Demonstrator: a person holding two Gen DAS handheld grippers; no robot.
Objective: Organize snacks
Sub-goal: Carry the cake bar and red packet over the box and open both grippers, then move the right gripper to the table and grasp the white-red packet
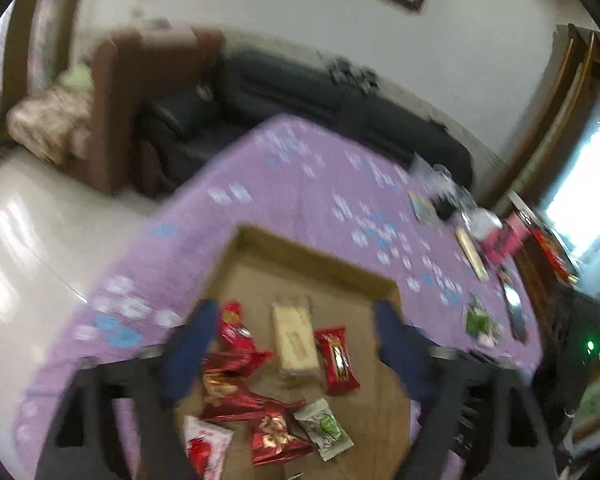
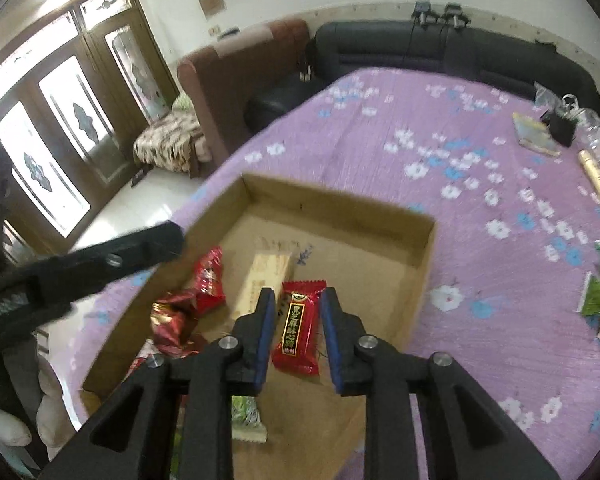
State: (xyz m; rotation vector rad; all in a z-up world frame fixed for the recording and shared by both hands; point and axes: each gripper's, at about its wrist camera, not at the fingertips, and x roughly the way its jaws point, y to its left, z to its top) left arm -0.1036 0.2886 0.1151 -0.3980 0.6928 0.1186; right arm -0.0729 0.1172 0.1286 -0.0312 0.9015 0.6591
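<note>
Though wrapped alike, red snacks (image 2: 295, 328) in cardboard box (image 2: 422, 264).

Both tools are built alike, of matte black plastic with a faintly layered, printed look. The right gripper (image 2: 298, 312) has two flat fingers faced on their inner sides with dark blue pads (image 2: 265, 336), each finger pivoting on linkage arms fastened by round silver screw heads (image 2: 229, 342), with triangular cut-outs in the broad arms below. The left gripper (image 1: 296, 336) shows the same blue-faced fingers (image 1: 192, 352) and silver fasteners on black arms, though blurred; from the right wrist view its side appears as a long black bar with one small screw.
</note>
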